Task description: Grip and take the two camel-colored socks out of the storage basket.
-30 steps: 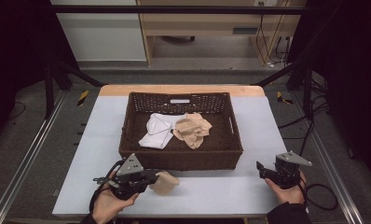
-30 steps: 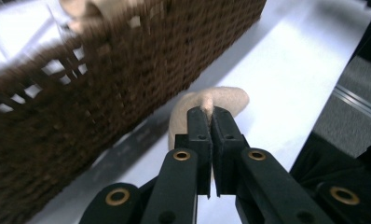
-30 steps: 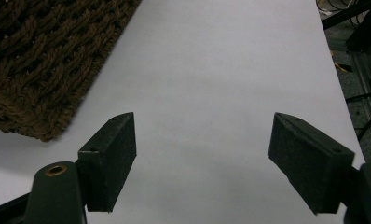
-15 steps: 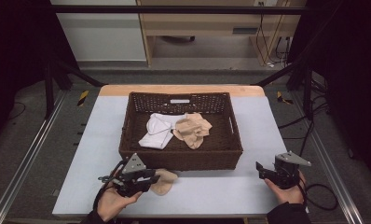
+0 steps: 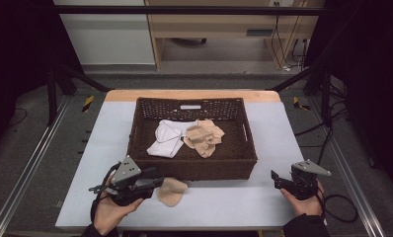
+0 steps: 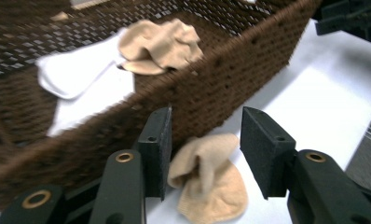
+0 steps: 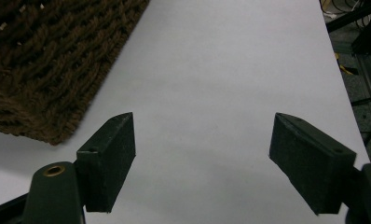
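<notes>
Left tool open-jawed over beige sock

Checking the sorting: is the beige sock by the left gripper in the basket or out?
Out: the beige sock lies crumpled on the table, against the basket front wall.

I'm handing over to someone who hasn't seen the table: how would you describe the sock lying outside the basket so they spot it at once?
Find the brown wicker basket in the middle of the white table. Just in front of its near wall, toward the left, a small crumpled beige sock lies on the bare tabletop, right by the left gripper. The other beige sock and the white sock lie inside the basket.
</notes>
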Tool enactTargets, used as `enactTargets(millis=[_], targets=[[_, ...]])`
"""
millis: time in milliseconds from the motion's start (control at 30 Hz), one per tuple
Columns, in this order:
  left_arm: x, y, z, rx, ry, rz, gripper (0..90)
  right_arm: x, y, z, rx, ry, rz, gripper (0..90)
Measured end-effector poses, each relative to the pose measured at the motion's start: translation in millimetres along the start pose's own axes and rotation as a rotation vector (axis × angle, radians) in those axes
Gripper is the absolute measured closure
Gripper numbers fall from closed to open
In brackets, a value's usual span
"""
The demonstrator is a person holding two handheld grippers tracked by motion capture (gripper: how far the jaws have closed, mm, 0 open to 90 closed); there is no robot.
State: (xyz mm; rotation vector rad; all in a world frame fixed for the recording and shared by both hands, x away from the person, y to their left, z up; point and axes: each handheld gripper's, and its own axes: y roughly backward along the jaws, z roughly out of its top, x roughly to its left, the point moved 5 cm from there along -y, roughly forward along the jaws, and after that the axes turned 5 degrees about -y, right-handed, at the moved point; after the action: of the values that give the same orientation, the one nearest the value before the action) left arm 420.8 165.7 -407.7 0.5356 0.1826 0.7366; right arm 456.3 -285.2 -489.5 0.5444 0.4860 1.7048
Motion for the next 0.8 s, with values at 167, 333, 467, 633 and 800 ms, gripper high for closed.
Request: enactTargets(millis=[167,333,467,633,800], targets=[[19.1,16.7,6.5,-0.062,0.045,0.051,50.0,2.1,3.1,4.9,-0.028,-0.002,0.014,23.7],[46.6,32.8,8.3,-0.115,0.086,0.134,47.0,5.0,6.2,10.0,-0.036,-0.002,0.028,27.3],[82.4,48.3,2.0,-0.167,0.137,0.237,44.2,11.5,15.2,21.4,-0.069,-0.01,0.06,29.7],[111.4,51.7,-14.3,-0.157,0.183,0.31,43.6,16.6,23.2,31.5,-0.098,-0.006,0.082,30.7],[144.3,44.5,-45.2,-0.111,0.238,0.391,42.9,30.4,39.2,53.7,-0.157,-0.004,0.122,27.5]])
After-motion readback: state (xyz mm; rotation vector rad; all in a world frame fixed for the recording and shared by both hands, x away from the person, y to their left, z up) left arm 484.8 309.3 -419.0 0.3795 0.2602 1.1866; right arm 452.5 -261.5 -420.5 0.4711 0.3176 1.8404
